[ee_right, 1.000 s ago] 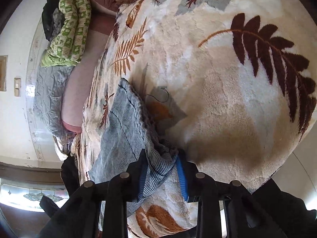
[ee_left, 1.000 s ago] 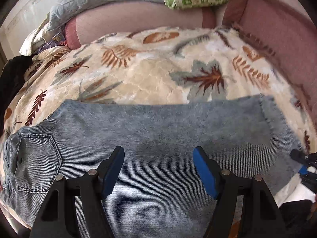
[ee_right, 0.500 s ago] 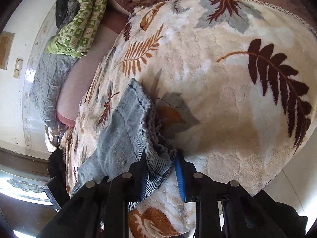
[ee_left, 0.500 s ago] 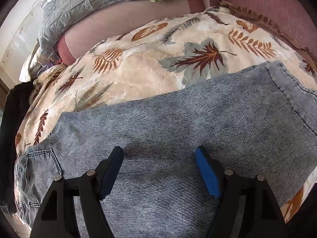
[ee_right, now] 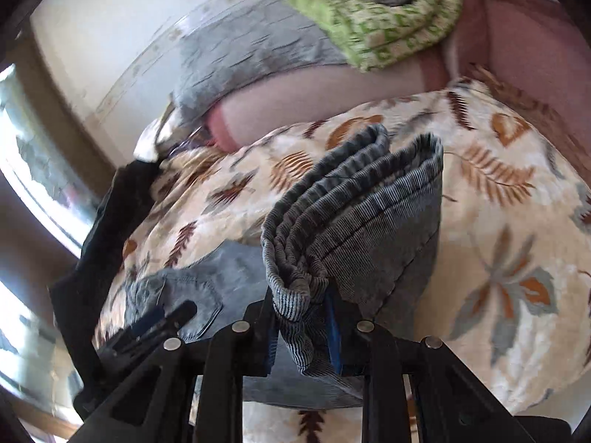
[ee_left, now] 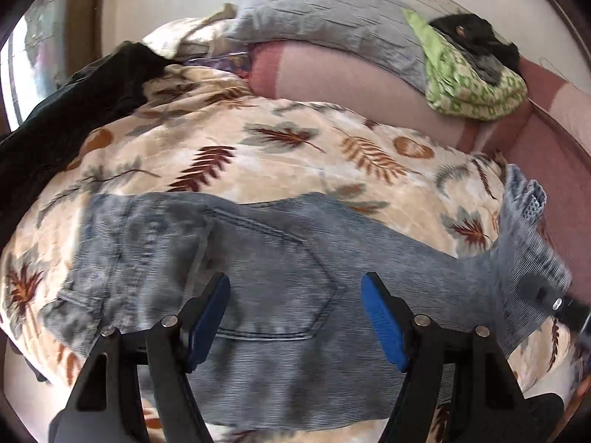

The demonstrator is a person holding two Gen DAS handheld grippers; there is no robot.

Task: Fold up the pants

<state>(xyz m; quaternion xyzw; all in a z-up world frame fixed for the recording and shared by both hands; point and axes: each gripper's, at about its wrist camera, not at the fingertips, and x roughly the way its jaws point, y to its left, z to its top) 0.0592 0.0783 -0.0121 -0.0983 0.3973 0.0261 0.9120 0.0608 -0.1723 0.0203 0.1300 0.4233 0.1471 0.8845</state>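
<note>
Grey-blue denim pants [ee_left: 280, 269] lie across a leaf-patterned blanket [ee_left: 280, 147], back pocket up. My left gripper [ee_left: 295, 313] is open and empty, hovering just above the pocket area. My right gripper [ee_right: 301, 328] is shut on the bunched leg hems [ee_right: 354, 221] and holds them lifted above the blanket. In the left wrist view the lifted leg end [ee_left: 524, 229] rises at the right, with the right gripper [ee_left: 550, 301] clamped on it. The left gripper [ee_right: 147, 328] shows at the lower left of the right wrist view.
A pink sofa back [ee_left: 332, 70] runs behind the blanket. On it lie a grey quilted cover [ee_left: 325, 18], a green patterned cloth [ee_left: 472, 85] and a black item [ee_left: 476, 33]. A black garment [ee_left: 74, 110] lies at the left by a window.
My right gripper has lifted the leg hems off the blanket and carried them toward the waist end. My left gripper has moved along the pants to the back pocket, still open.
</note>
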